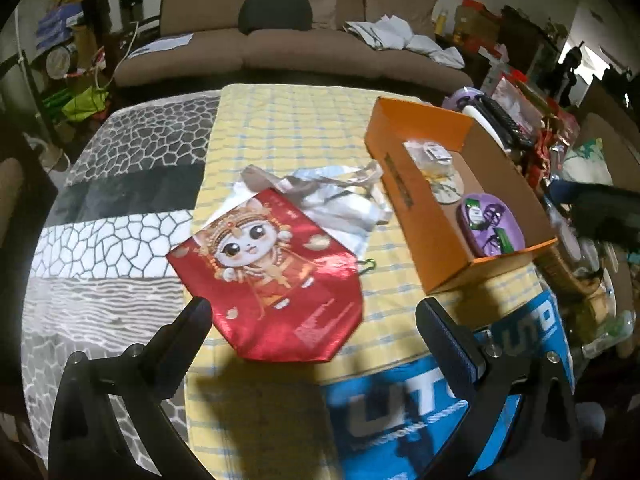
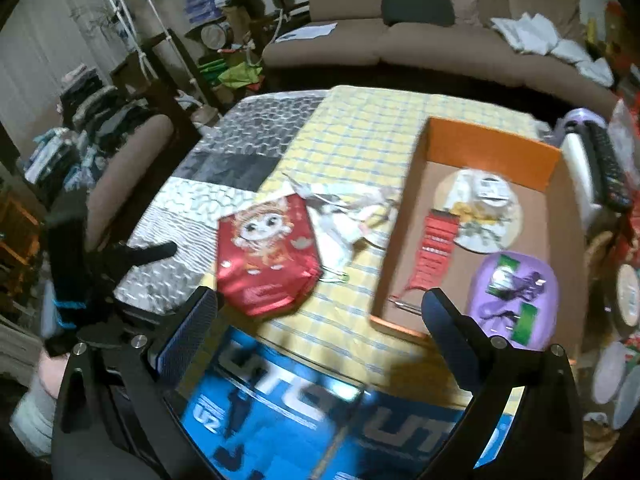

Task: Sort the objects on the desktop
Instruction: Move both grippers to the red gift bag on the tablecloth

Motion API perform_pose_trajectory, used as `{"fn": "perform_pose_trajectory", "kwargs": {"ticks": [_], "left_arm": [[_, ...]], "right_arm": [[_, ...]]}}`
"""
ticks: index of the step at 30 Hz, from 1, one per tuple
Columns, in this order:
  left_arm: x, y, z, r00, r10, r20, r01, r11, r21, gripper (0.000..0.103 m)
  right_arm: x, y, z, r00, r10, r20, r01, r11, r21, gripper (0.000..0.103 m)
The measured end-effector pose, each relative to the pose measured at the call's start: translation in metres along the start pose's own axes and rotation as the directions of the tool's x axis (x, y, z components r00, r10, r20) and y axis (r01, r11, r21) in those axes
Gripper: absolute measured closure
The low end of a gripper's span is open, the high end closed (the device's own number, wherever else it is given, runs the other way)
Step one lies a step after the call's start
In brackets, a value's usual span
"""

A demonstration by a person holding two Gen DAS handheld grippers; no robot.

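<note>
A red bag with a cartoon cat (image 1: 272, 268) lies on the yellow checked cloth (image 1: 288, 128), over a white bag (image 1: 344, 200). It also shows in the right wrist view (image 2: 266, 256). An orange box (image 1: 404, 168) at the right holds a round white item (image 1: 440, 176) and a purple pouch (image 1: 490, 224). In the right wrist view the box (image 2: 492, 140) also holds a red tasselled strip (image 2: 436, 248). A green clip (image 2: 336, 276) lies beside the red bag. My left gripper (image 1: 314, 320) is open and empty just before the red bag. My right gripper (image 2: 320, 312) is open and empty near the box's front corner.
A blue printed sheet (image 1: 420, 408) lies at the table's near edge. A grey patterned cloth (image 1: 120, 208) covers the left side. Remote controls (image 2: 608, 164) and clutter crowd the right edge. A brown sofa (image 1: 296, 44) stands behind. The left gripper shows at left in the right wrist view (image 2: 132, 256).
</note>
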State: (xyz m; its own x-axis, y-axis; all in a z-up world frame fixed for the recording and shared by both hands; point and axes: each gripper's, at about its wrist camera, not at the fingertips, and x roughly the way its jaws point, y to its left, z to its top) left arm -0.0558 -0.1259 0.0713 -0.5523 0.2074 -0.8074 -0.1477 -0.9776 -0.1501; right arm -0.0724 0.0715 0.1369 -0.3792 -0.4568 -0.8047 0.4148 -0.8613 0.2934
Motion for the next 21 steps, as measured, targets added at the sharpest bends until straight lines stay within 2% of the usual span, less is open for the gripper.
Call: {"fn": "perform_pose_trajectory", "kwargs": {"ticks": [3, 5, 10, 13, 15, 17, 19, 21], "left_arm": [[0.012, 0.019, -0.005, 1.0, -0.011, 0.009, 0.012, 0.999, -0.032, 0.0], [0.021, 0.035, -0.009, 1.0, -0.027, 0.015, 0.028, 0.997, -0.069, 0.0], [0.046, 0.066, -0.017, 0.999, -0.053, -0.011, 0.051, 0.99, -0.134, 0.0], [0.053, 0.074, -0.016, 0.998, -0.059, -0.013, 0.057, 0.99, -0.129, 0.0], [0.056, 0.079, -0.014, 0.996, -0.087, -0.005, 0.086, 0.986, -0.142, 0.0], [0.061, 0.08, -0.012, 0.995, -0.099, -0.021, 0.095, 0.985, -0.145, 0.0], [0.069, 0.081, -0.012, 0.992, -0.115, -0.05, 0.106, 0.982, -0.154, 0.0], [0.071, 0.08, -0.012, 0.993, -0.108, -0.055, 0.099, 0.984, -0.146, 0.0]], "right_arm": [[0.011, -0.002, 0.013, 0.994, 0.107, 0.007, -0.108, 0.992, 0.068, 0.0], [0.023, 0.001, 0.022, 0.993, 0.116, 0.002, -0.116, 0.99, 0.08, 0.0], [0.061, 0.014, 0.046, 0.999, 0.031, -0.041, -0.03, 0.999, 0.014, 0.001], [0.085, 0.014, 0.062, 0.998, -0.034, -0.06, 0.032, 0.999, -0.031, 0.006], [0.104, 0.012, 0.072, 0.995, -0.054, -0.083, 0.05, 0.998, -0.043, 0.017], [0.129, 0.014, 0.078, 0.989, -0.093, -0.116, 0.084, 0.993, -0.079, 0.025], [0.157, 0.02, 0.081, 0.977, -0.155, -0.147, 0.134, 0.981, -0.143, 0.026], [0.184, 0.024, 0.082, 0.963, -0.21, -0.17, 0.177, 0.966, -0.191, 0.031]]}}
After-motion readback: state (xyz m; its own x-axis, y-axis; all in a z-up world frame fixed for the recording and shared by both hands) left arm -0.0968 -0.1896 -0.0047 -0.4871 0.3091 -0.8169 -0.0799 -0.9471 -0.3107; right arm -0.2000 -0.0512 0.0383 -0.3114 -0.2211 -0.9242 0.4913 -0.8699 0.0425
